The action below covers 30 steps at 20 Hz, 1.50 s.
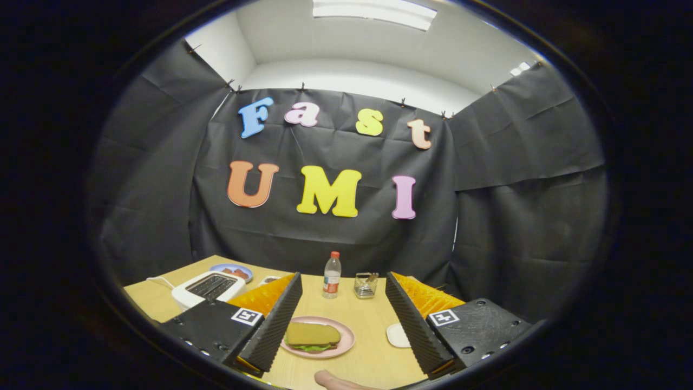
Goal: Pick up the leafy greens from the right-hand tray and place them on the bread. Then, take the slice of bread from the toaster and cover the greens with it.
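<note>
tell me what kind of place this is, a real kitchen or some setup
Most likely a staged booth, not a real kitchen: black cloth hangs as walls around a wooden table set with a toaster, a water bottle and a sandwich on a pink plate. The gripper is open above it.

The camera sits on the gripper (pixel 342 317), above the table (pixel 368 325), looking forward between its wide-apart fingers toward the back wall.
</note>
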Tool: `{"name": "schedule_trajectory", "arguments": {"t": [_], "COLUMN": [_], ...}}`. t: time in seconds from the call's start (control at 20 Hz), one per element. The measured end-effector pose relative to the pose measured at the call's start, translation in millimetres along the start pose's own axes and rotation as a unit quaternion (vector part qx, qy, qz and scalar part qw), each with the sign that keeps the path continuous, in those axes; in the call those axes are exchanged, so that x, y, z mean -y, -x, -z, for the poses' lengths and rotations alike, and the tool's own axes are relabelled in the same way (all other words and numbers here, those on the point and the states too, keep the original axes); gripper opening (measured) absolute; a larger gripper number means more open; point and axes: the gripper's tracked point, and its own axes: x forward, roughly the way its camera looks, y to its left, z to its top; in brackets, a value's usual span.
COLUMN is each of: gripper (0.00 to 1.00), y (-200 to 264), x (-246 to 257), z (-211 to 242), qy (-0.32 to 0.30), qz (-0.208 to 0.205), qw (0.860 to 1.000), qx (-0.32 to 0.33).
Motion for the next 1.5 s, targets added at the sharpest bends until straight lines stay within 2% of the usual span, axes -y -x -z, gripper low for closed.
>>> {"name": "schedule_trajectory", "arguments": {"t": [0.35,0.9,1.25,1.5], "gripper": [0.95,0.95,0.95,0.95], "y": [12,9,3,5], "x": [24,60,53,43], "z": [9,73,76,73], "qy": [-0.001,-0.018,-0.047,-0.039], "qz": [0.005,0.002,-0.023,-0.025], "qw": [1.0,1.0,0.998,0.998], "qx": [0.003,-0.025,-0.038,-0.038]}}
